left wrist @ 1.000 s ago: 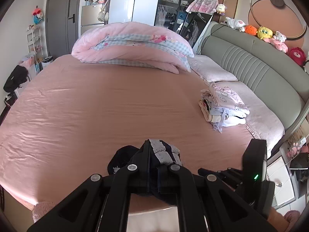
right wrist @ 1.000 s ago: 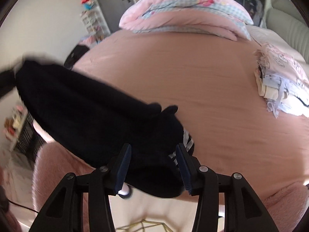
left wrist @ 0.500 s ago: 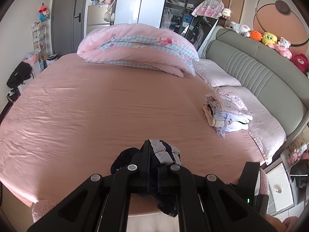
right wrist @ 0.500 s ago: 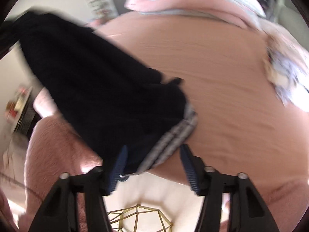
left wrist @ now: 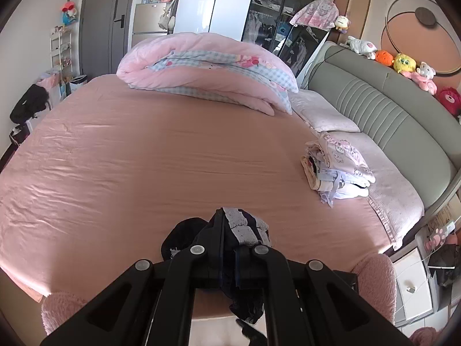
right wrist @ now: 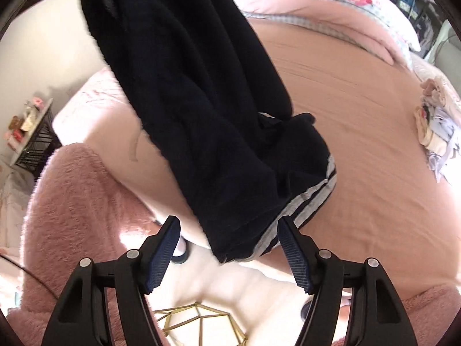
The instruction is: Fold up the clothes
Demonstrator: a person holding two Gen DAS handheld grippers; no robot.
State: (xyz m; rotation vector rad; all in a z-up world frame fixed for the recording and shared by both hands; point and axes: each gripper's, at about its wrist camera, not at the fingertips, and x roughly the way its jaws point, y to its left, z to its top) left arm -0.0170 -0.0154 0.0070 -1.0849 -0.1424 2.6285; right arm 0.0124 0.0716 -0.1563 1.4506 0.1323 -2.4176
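Right wrist view: right hand-held gripper (right wrist: 229, 249), jaws just opened wide around dangling dark trousers (right wrist: 201, 101) pinched by left hand-held gripper (left wrist: 227, 248), may miss the swaying hem.

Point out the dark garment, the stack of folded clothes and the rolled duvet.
dark garment (right wrist: 201, 115), right wrist view, hanging body.
stack of folded clothes (left wrist: 340, 170), left wrist view, top piece.
rolled duvet (left wrist: 207, 69), left wrist view, upper roll.

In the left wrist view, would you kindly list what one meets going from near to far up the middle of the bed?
Left gripper shut on the dark garment → bare pink sheet → rolled pink quilt → wardrobe.
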